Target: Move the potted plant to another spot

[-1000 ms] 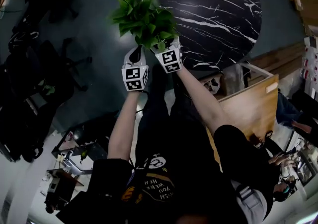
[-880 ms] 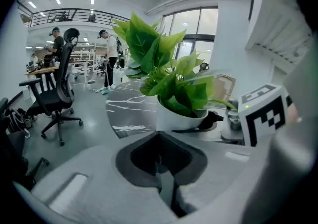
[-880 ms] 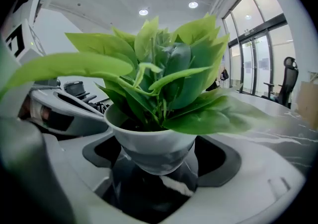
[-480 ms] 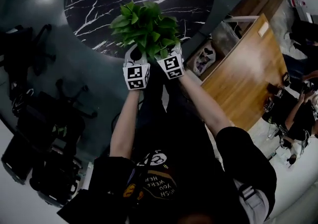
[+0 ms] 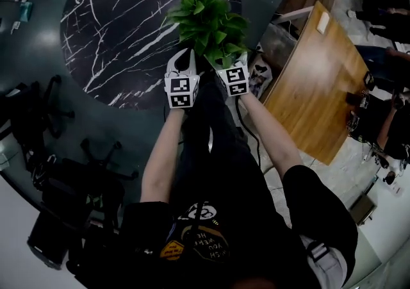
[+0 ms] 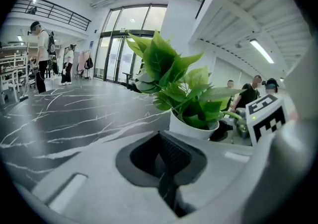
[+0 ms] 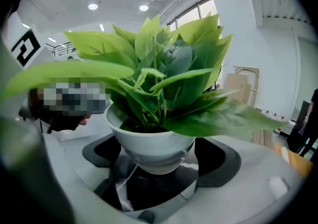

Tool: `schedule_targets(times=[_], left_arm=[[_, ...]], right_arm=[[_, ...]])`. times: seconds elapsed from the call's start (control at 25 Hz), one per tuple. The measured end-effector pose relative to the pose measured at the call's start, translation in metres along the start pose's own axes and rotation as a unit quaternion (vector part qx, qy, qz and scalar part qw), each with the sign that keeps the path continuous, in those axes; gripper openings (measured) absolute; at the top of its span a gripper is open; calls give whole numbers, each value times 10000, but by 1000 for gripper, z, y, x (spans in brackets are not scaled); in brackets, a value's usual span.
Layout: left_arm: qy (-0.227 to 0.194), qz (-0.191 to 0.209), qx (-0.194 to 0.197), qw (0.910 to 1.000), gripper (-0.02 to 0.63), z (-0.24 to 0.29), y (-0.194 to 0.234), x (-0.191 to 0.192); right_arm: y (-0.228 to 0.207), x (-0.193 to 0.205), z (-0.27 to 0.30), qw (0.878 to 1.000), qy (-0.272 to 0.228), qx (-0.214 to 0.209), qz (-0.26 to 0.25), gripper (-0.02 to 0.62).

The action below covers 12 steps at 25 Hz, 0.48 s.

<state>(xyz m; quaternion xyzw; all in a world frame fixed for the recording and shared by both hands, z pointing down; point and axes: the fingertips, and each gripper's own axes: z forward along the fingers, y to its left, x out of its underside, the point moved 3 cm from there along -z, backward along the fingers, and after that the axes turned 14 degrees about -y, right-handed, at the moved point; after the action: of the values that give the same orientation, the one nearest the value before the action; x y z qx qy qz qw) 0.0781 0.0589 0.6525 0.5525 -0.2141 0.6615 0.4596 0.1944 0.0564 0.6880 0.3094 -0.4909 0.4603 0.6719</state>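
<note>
Plant (image 5: pixel 208 22) is riding in mid-air in front of the person, carried by its pot (image 7: pixel 149 141). The right gripper (image 7: pixel 154 168) is clamping the white pot's lower body between its jaws, probably that low so as not to crush the leaves. The left gripper (image 6: pixel 166 161) is hovering just beside the pot, jaws pressed together on nothing, seemingly a guard rather than a support. The pot is holding upright green foliage, and its soil is showing only as a dark patch under the stems. Farther off, the plant is hanging over the near edge of a round marble table (image 5: pixel 128 25), with a wooden desk (image 5: pixel 320 82) to the right. I judge it is not yet being set down.
</note>
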Motion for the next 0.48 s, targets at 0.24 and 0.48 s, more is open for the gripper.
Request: schedule_targets(times=[0.24,0.48], left_arm=[[-11,108,-38,9999,5,65,22,-31],[37,236,-270,9994,5,120,65,-55]], right_arm=[[-57,-22,61,9999,-67,97,116,471],[-94,-51,156,9997,-184,-81,139,471]])
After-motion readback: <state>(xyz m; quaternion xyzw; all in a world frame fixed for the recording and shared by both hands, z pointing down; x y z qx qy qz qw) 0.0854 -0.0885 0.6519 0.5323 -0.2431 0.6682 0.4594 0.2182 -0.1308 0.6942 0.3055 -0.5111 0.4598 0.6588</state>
